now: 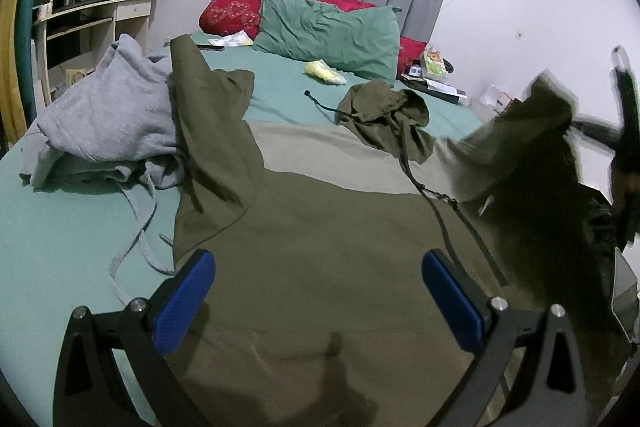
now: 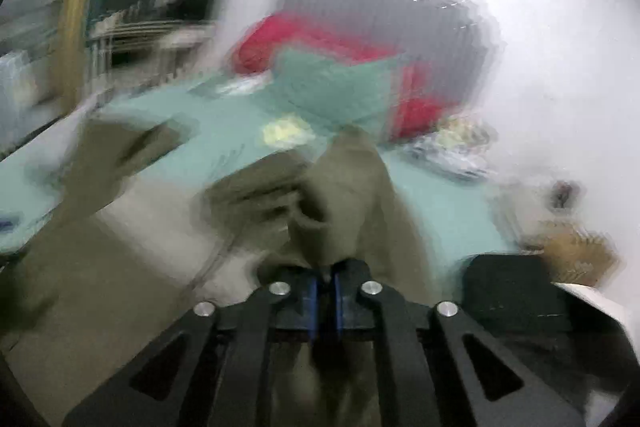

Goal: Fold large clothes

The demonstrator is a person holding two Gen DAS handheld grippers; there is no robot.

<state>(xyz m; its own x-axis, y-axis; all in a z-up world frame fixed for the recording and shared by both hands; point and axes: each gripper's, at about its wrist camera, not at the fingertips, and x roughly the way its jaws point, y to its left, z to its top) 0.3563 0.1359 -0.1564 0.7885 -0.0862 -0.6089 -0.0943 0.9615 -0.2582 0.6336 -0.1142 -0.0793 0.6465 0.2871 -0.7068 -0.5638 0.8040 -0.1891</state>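
The olive hoodie [image 1: 320, 227] is spread across the bed [image 1: 60, 227]. The right gripper [image 2: 325, 281] has its fingers pinched on the right sleeve (blurry); the left gripper [image 1: 318, 291] hangs wide open, holding nothing. Nothing's pinning the body, so it could drag and bunch.

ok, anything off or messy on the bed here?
The olive hoodie isn't lying flat: its hood is bunched, the drawstring trails loose, and the right tool is pinching a lifted fold. A crumpled grey garment overlaps the left sleeve.
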